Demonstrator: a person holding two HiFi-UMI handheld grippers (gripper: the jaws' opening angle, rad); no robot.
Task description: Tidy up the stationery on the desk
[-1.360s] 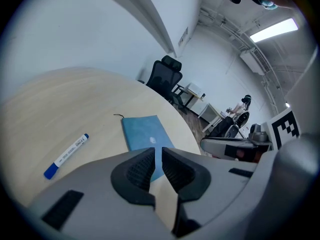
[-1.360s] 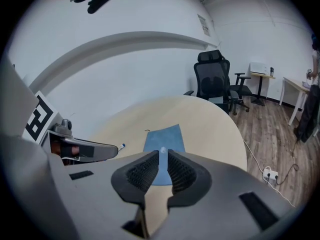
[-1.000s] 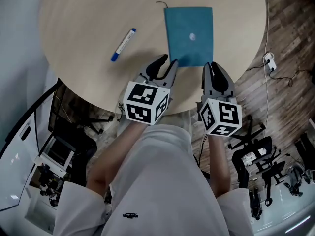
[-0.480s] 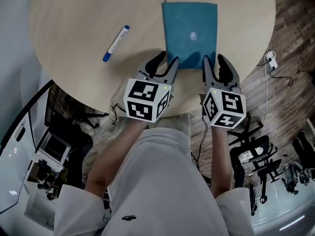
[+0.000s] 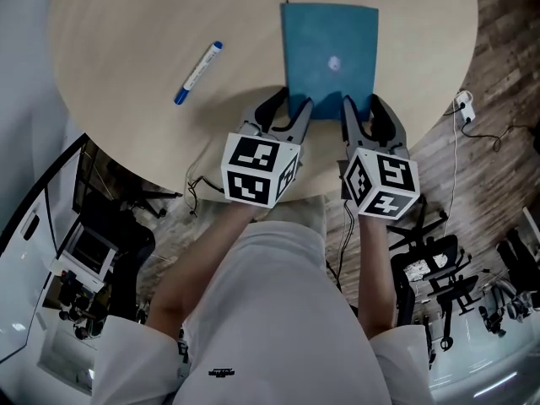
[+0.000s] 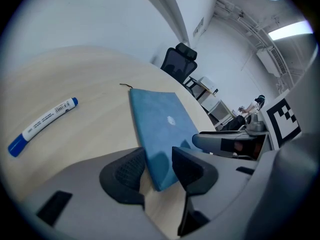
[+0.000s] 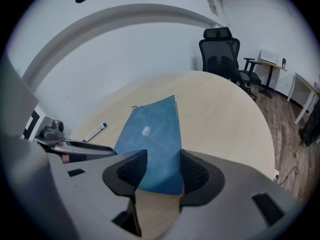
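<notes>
- the round, pale wooden counter (image 5: 126, 49) fills the upper part of the head view.
- a blue notebook (image 5: 329, 57) lies flat on it at upper centre-right, its near edge just ahead of both grippers (a thin cord trails from its far left corner).
- the left gripper (image 5: 288, 106) is at the notebook's near left corner. its jaws have just been opening and stand wide, with the corner between them and not clamped.
- the right gripper (image 5: 363, 108) is at the near right corner. its jaws have also just been opening and stand wide, with the notebook's edge between them, ungripped.
- a white marker (image 5: 198, 72) with a blue cap lies slanted at upper left, well apart from the notebook.
</notes>
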